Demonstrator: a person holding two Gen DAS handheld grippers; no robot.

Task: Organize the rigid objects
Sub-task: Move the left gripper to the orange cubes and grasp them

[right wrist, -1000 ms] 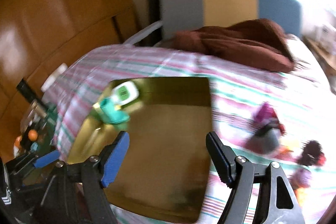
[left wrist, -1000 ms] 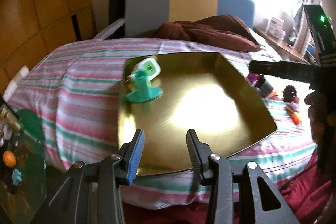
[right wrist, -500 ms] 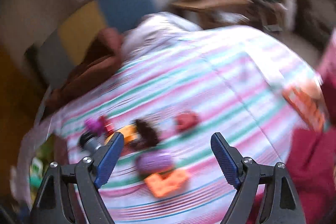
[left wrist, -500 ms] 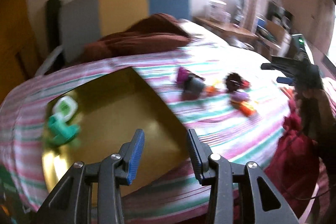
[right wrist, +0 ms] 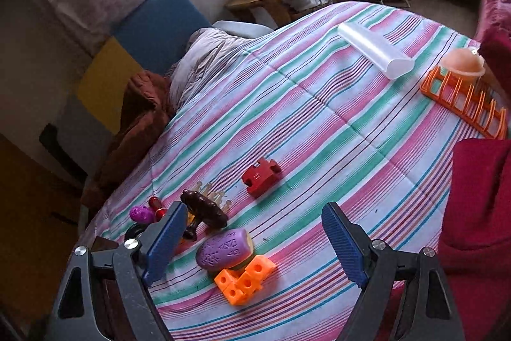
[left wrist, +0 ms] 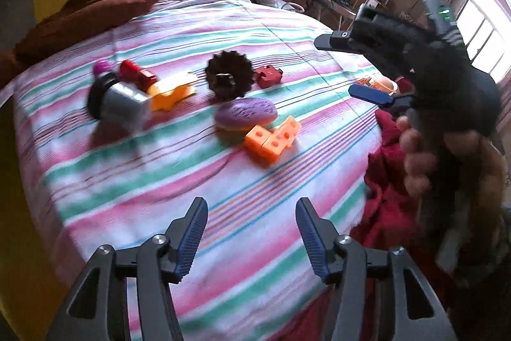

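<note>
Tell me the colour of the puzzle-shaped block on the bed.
Red puzzle-shaped block, clearest in the right wrist view.

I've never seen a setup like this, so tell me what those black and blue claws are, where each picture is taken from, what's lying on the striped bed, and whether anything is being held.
The claws are hand-held grippers, one in each of a person's hands, each carrying a wide-angle camera that looks along its two fingers. One picture comes from the left gripper, whose jaws are opening, and it also shows the right gripper in the person's hand. The other comes from the right gripper itself. On the striped bedspread lie toys: an orange block piece, a purple oval, a red puzzle piece, a dark gear. Nothing is held.
</note>
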